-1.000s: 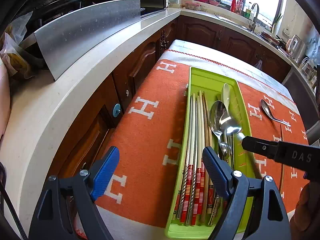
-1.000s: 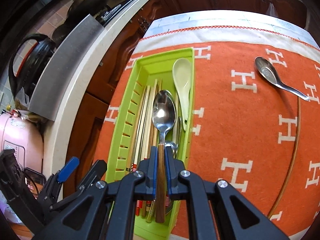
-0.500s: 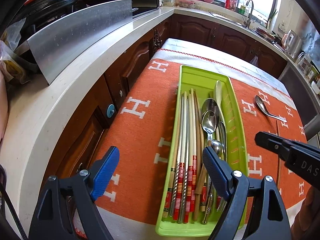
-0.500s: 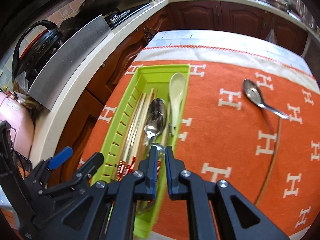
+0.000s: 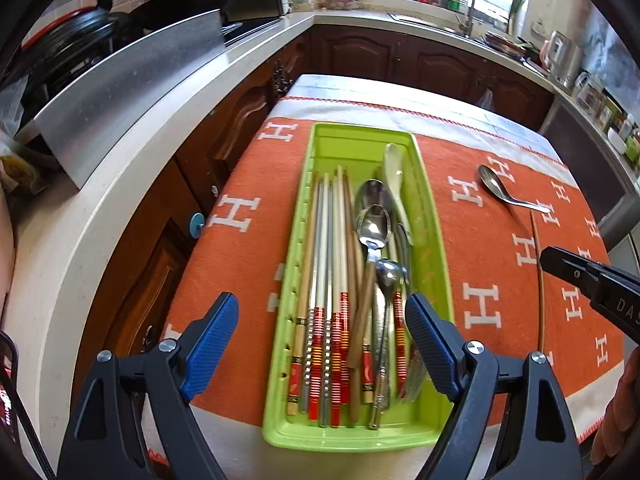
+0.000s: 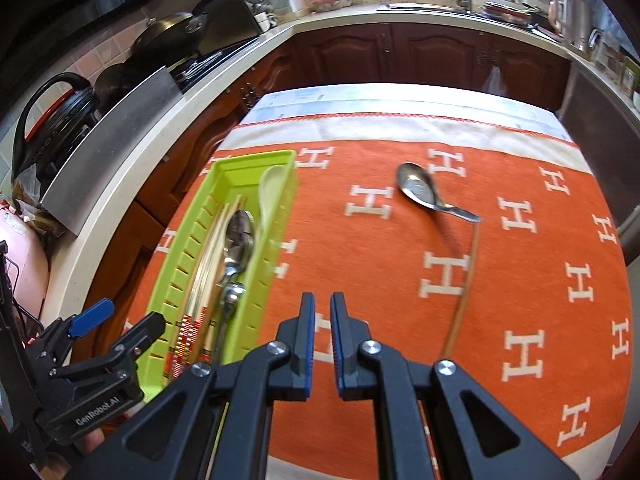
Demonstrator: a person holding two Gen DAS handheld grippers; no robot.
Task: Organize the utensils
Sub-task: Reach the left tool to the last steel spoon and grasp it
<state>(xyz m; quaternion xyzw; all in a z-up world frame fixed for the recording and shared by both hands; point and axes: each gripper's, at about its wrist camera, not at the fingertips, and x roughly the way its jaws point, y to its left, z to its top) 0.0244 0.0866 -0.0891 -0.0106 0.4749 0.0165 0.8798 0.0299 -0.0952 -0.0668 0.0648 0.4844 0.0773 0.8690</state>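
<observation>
A green utensil tray (image 5: 434,248) (image 6: 188,256) lies on the orange cloth, holding several chopsticks (image 5: 328,280), metal spoons (image 5: 374,224) and a white spoon (image 5: 394,172). A wooden-handled spoon (image 5: 362,320) lies in it too. My left gripper (image 5: 320,340) is open and empty, held over the tray's near end. My right gripper (image 6: 322,332) is empty, its jaws a narrow gap apart, above the cloth right of the tray. A metal spoon (image 6: 420,190) (image 5: 496,184) and a single brown chopstick (image 6: 466,276) (image 5: 538,264) lie loose on the cloth.
The table with the orange cloth (image 6: 520,280) stands beside a white countertop (image 5: 120,152) with a steel panel (image 5: 132,84), pans and a black cooker. Brown cabinets (image 6: 420,56) and a sink counter run along the back.
My right gripper let go of the wooden-handled spoon into the tray, then drew back and moved right over the cloth. My left gripper stayed open and shifted slightly.
</observation>
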